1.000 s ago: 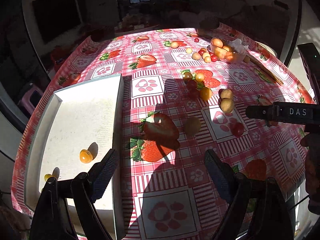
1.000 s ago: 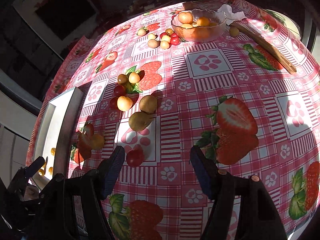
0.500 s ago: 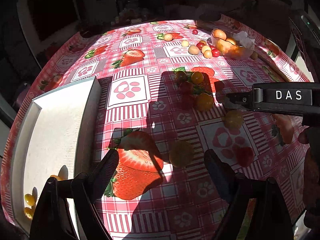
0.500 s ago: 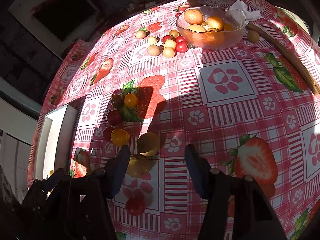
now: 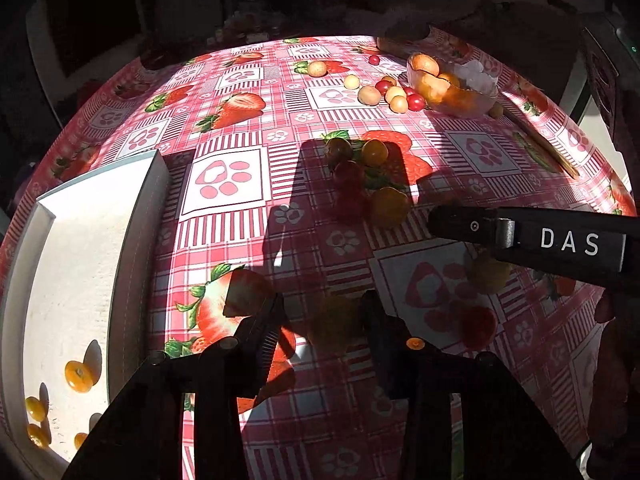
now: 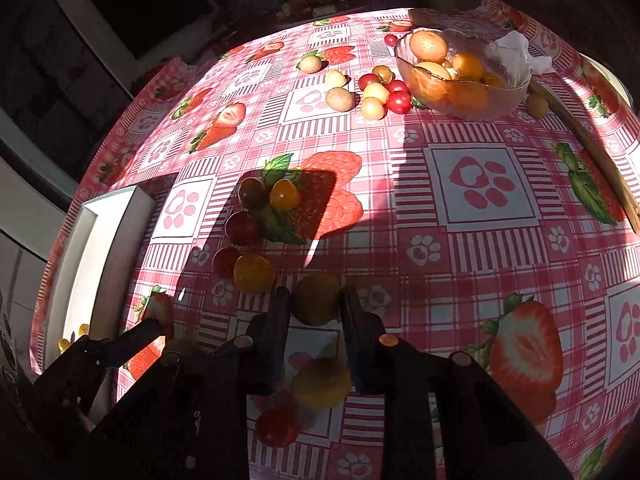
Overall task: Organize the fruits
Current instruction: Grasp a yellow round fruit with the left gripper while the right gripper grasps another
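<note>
Both tongs just closed: left tongs (image 5: 322, 322) & right tongs (image 6: 316, 300) each grip a brownish round kiwi (image 5: 334, 326) on the table's red-check strawberry-print cloth (image 5: 240, 216), right of the white tray (image 5: 140, 216).

tablecloth (image 6: 460, 240): pink-red plaid, strawberry and paw prints | tray (image 5: 140, 216): white | tray's small fruits (image 5: 79, 376): orange-yellow | cherry tomatoes (image 6: 399, 102): bright red | glass bowl (image 6: 504, 96): clear, oranges inside | grippers: black

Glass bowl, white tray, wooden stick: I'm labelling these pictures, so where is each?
Glass bowl (image 6: 480, 100): right wrist view, front wall.
White tray (image 5: 136, 248): left wrist view, right side wall.
Wooden stick (image 5: 540, 144): left wrist view, middle of its length.
</note>
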